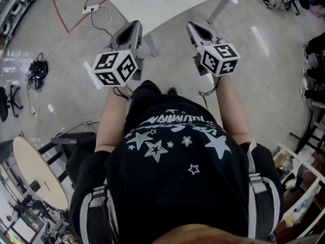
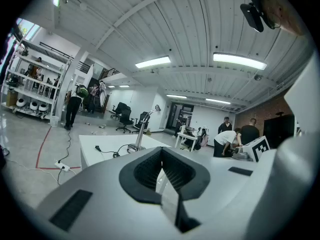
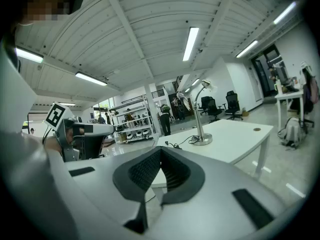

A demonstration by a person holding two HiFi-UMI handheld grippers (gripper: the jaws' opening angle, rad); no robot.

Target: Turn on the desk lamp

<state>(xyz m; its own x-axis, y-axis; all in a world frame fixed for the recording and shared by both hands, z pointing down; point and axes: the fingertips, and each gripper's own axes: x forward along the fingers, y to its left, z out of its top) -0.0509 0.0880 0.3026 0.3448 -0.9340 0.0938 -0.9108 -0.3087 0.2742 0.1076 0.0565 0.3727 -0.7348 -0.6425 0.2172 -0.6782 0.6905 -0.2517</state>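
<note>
The desk lamp (image 2: 142,129) is a silver gooseneck lamp on a round base, standing on the white table (image 2: 100,149) some way ahead of both grippers. In the right gripper view the desk lamp (image 3: 200,119) stands near the middle of the white table (image 3: 240,139), with a black cable beside its base. The head view shows only the table's near edge (image 1: 167,1), not the lamp. My left gripper (image 1: 129,32) and right gripper (image 1: 195,30) are held side by side at waist height, short of the table. Both are shut and hold nothing.
A power strip (image 1: 89,8) with a white cable and a red floor line lie left of the table. A round wooden tabletop (image 1: 35,172) stands at the lower left. Office chairs (image 2: 122,118), shelving (image 2: 30,84) and several people are far behind.
</note>
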